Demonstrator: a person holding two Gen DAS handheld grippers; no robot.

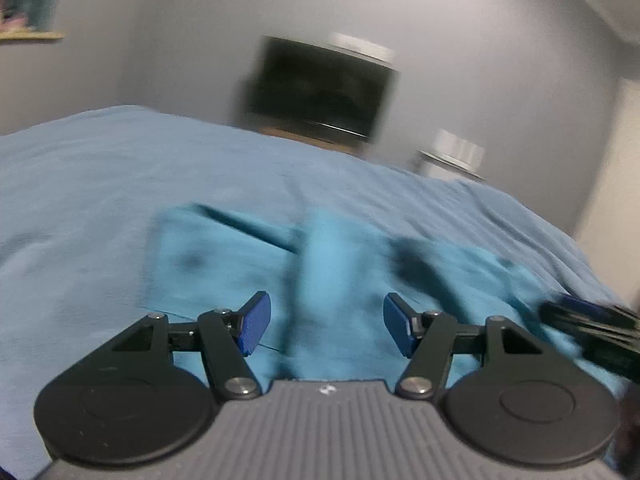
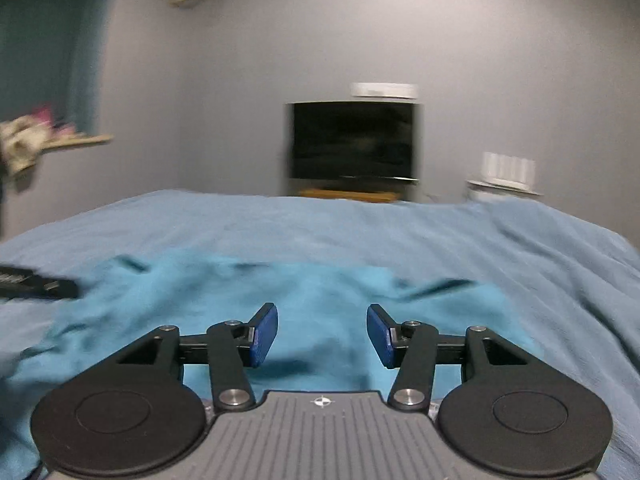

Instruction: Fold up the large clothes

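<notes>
The teal garment (image 2: pixel 320 304) lies rumpled on the blue bedsheet (image 2: pixel 560 264), close in front of both tools, with ridges and loose flaps across it and no neat edges visible. The left gripper (image 1: pixel 326 330) hangs just above the cloth with its 2 blue pads (image 1: pixel 254 328) spread wide and nothing between them. The right gripper (image 2: pixel 322 336) is likewise wide open and empty over the middle of the garment. Both views are blurred, so whether any fold has been made is hard to tell; judging by the bunched cloth, the work looks early, with flattening and most folds left to do. A dark television (image 2: pixel 352 140) stands beyond the bed.
</notes>
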